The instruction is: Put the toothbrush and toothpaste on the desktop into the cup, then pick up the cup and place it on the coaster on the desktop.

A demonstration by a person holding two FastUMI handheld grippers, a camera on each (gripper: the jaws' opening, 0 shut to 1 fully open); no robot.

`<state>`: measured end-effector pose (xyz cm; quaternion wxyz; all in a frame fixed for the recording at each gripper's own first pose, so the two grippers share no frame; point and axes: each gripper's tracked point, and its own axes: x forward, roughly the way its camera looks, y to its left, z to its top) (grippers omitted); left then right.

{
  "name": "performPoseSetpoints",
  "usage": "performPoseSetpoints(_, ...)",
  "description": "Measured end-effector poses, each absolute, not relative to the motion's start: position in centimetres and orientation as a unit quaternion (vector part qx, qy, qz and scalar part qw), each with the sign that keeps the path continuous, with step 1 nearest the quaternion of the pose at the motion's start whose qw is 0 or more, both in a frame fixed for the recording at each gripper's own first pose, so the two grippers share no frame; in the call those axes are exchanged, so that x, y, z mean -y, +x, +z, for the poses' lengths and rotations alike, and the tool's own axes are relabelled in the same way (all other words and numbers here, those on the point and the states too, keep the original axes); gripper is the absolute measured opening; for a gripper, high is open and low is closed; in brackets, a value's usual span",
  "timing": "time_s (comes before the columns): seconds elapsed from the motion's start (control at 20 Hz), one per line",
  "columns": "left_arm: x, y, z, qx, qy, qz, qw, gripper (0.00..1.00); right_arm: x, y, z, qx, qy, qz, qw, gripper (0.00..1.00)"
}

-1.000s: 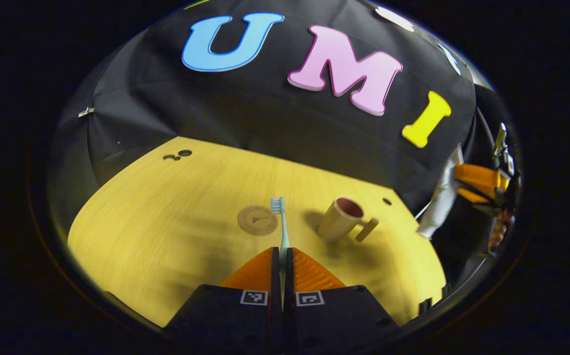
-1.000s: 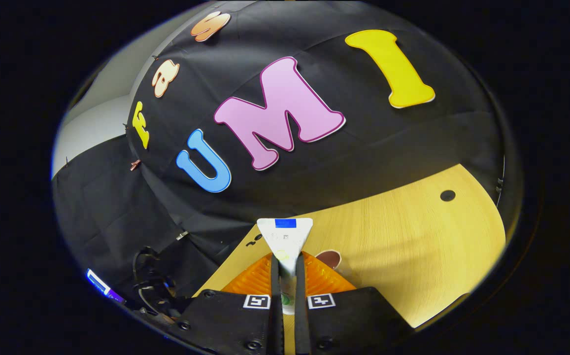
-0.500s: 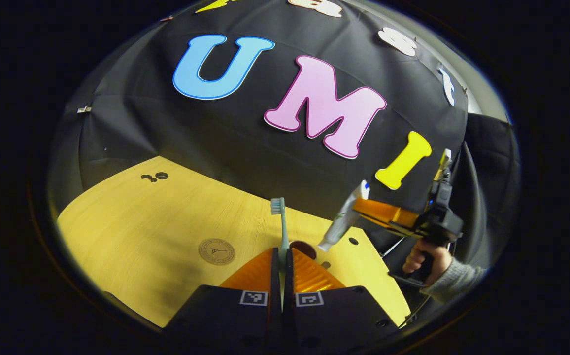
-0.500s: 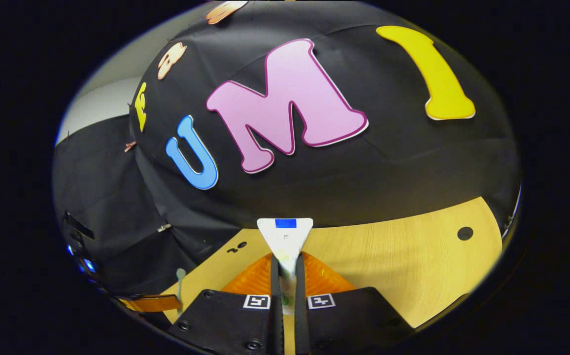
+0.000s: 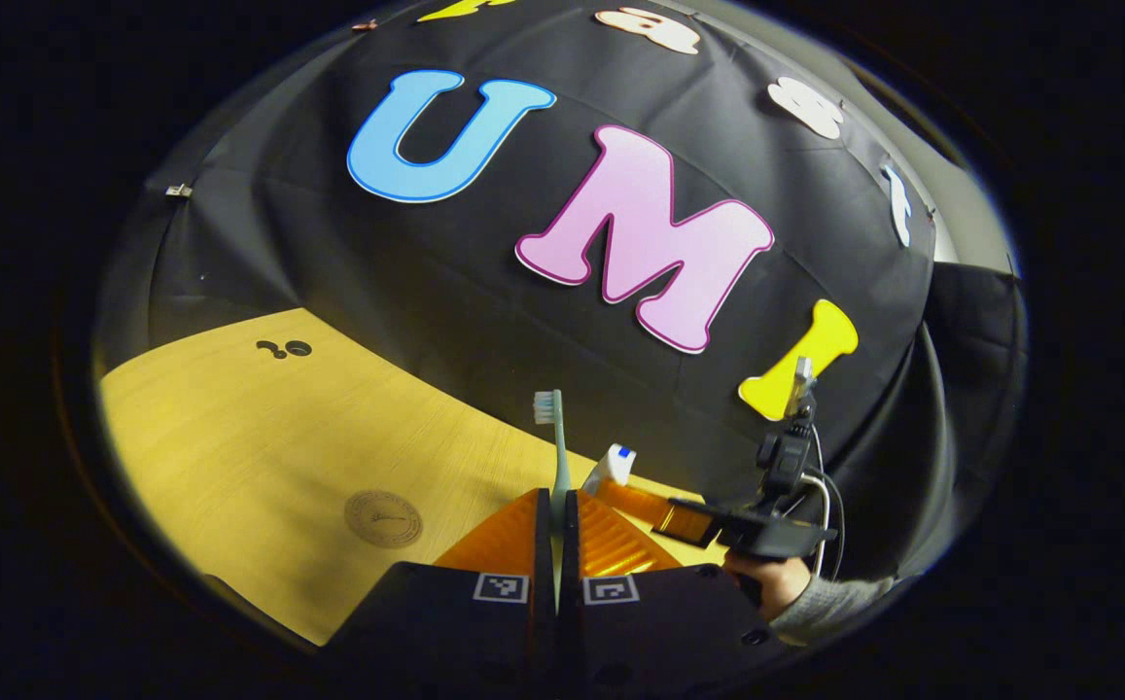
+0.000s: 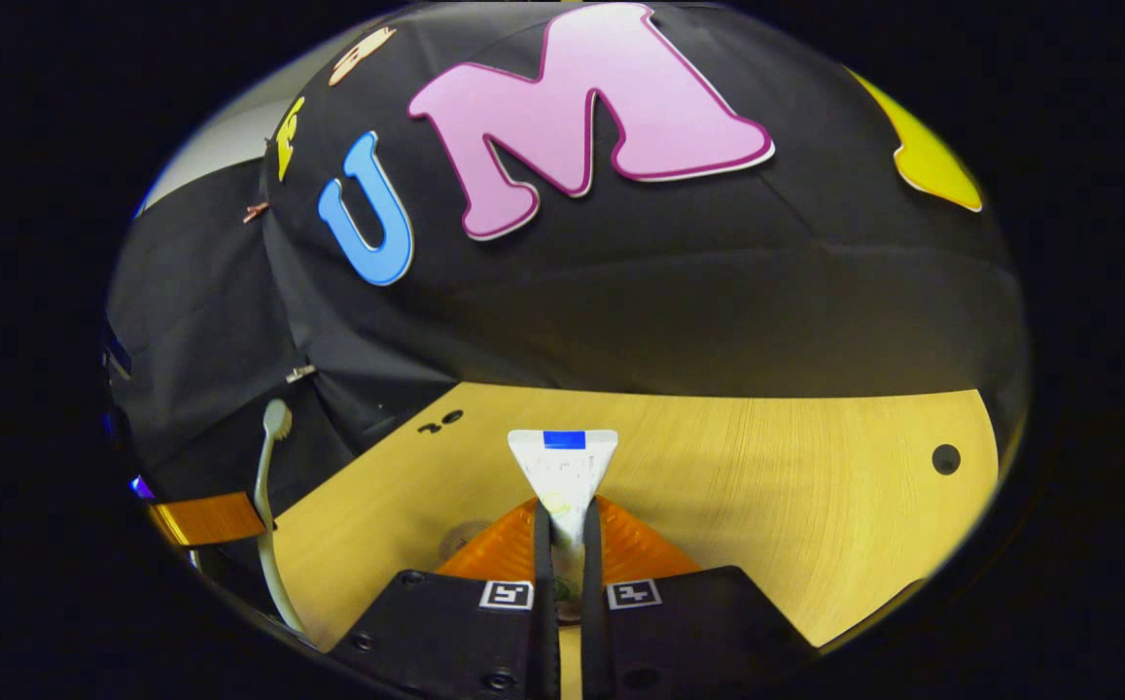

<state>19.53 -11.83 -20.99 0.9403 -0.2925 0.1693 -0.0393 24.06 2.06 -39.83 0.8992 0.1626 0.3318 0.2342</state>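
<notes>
Left gripper view: my left gripper (image 5: 557, 506) is clamped on the toothbrush (image 5: 555, 442), bristles up. The coaster (image 5: 383, 518) lies on the desktop (image 5: 231, 437) toward the near edge, left of my fingers. My right gripper (image 5: 664, 513) is farther off, a hand (image 5: 766, 583) holding it.

Right gripper view: my right gripper (image 6: 564, 530) pinches the toothpaste (image 6: 563, 472), flat crimped end up. The toothbrush (image 6: 265, 506) appears at the left, handle cut off below.

Since half a second ago the toothpaste has dropped lower, close beside my left fingers. The cup, visible then, is now hidden.
</notes>
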Motion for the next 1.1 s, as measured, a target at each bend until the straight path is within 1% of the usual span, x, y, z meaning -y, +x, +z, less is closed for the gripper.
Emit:
performPoseSetpoints(0.2, 12.7, 22.0, -21.3, -0.15, -0.31, -0.034, 0.938, 0.06, -2.9, 23.1, -42.2, -0.358, 0.13, 0.242, 0.893, 0.13)
performPoseSetpoints(0.25, 12.9, 22.7, -21.1, -0.141, -0.316, -0.033, 0.938, 0.06, -2.8, 22.9, -42.6, -0.362, 0.125, 0.239, 0.893, 0.06)
performPoseSetpoints(0.3, 13.1, 23.4, -21.0, -0.132, -0.322, -0.032, 0.937, 0.06, -2.7, 22.9, -42.6, -0.362, 0.127, 0.237, 0.892, 0.13)
performPoseSetpoints(0.45, 13.5, 25.2, -21.0, -0.119, -0.327, -0.028, 0.937, 0.06, -3.3, 22.0, -43.2, -0.384, 0.151, 0.245, 0.877, 0.17)
performPoseSetpoints(0.5, 13.7, 25.7, -21.1, -0.116, -0.328, -0.029, 0.937, 0.06, -3.1, 21.7, -42.5, -0.382, 0.17, 0.246, 0.874, 0.23)
performPoseSetpoints(0.55, 13.8, 26.1, -21.0, -0.112, -0.327, -0.027, 0.938, 0.06, -3.2, 21.9, -42.0, -0.376, 0.189, 0.243, 0.874, 0.16)
performPoseSetpoints(0.6, 14.0, 26.5, -21.1, -0.111, -0.326, -0.027, 0.938, 0.06, -2.9, 22.4, -41.2, -0.369, 0.206, 0.236, 0.875, 0.31)
performPoseSetpoints(0.65, 14.1, 26.8, -21.2, -0.109, -0.325, -0.026, 0.939, 0.06, -2.0, 22.7, -40.5, -0.363, 0.218, 0.224, 0.878, 0.26)
performPoseSetpoints(0.7, 14.3, 27.2, -21.4, -0.108, -0.324, -0.025, 0.94, 0.06, -1.2, 23.0, -39.9, -0.358, 0.229, 0.213, 0.88, 0.42)
performPoseSetpoints(0.75, 14.4, 27.5, -21.6, -0.106, -0.324, -0.024, 0.94, 0.06, -0.2, 23.1, -39.6, -0.356, 0.238, 0.202, 0.881, 0.32)
performPoseSetpoints(0.8, 14.5, 27.8, -21.8, -0.104, -0.326, -0.021, 0.939, 0.06, 0.8, 23.0, -39.2, -0.352, 0.246, 0.191, 0.883, 0.44)
performPoseSetpoints(0.85, 14.5, 28.3, -22.0, -0.099, -0.328, -0.017, 0.939, 0.06, 1.8, 23.1, -38.7, -0.347, 0.256, 0.181, 0.884, 0.46)
performPoseSetpoints(0.9, 14.5, 28.7, -22.0, -0.091, -0.33, -0.015, 0.939, 0.06, 2.7, 22.9, -38.2, -0.343, 0.266, 0.173, 0.884, 0.38)
performPoseSetpoints(0.95, 14.4, 29.1, -22.1, -0.084, -0.33, -0.01, 0.94, 0.06, 3.8, 22.5, -38.0, -0.341, 0.275, 0.163, 0.884, 0.48)
performPoseSetpoints(1.05, 14.3, 30.2, -23.2, -0.076, -0.323, 0.004, 0.944, 0.06, 5.9, 21.3, -37.7, -0.341, 0.292, 0.144, 0.882, 0.48)
performPoseSetpoints(1.1, 14.4, 30.6, -24.0, -0.076, -0.319, 0.011, 0.945, 0.06, 6.8, 20.5, -37.5, -0.342, 0.3, 0.137, 0.88, 0.38)
